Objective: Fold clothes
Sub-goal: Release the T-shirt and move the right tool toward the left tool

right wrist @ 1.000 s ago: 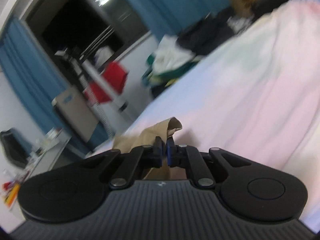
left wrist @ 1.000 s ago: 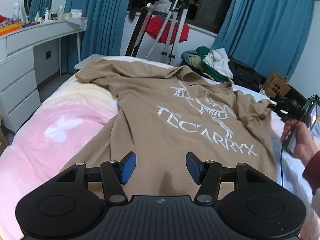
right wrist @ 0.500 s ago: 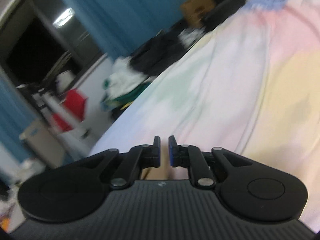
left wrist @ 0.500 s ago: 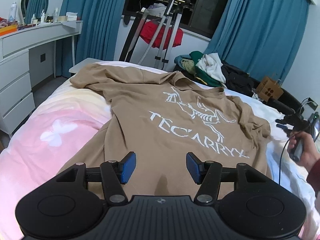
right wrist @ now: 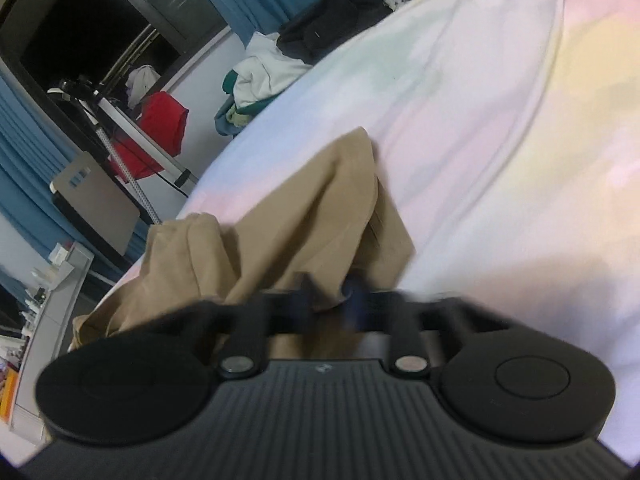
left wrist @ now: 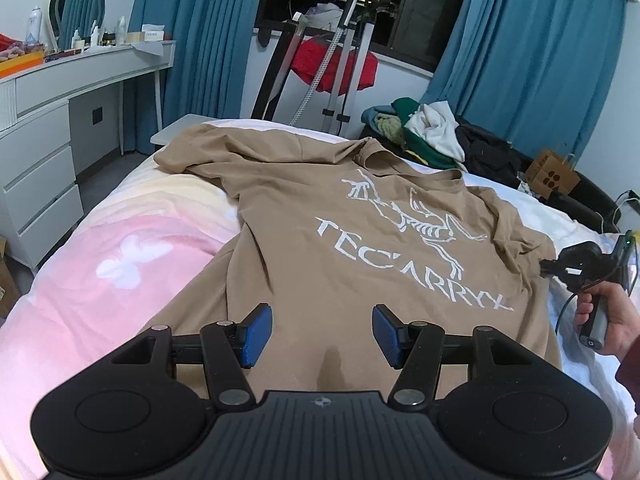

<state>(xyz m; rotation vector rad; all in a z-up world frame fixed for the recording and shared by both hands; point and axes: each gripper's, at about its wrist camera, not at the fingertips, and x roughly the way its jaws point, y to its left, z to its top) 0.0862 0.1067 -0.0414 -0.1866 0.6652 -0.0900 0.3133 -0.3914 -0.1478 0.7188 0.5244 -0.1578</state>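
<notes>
Lying spread print-up on the bed (left wrist: 132,240), the tan T-shirt (left wrist: 360,248) is being viewed with its long axis running straight ahead of the left gripper (left wrist: 322,334), whose jaws are being held wide apart over the near hem. The right gripper (right wrist: 332,296) is being held at the bunched right sleeve (right wrist: 320,208); blur prevents telling whether its jaws are clamped. The right gripper is judged nearer the sleeve.
</notes>
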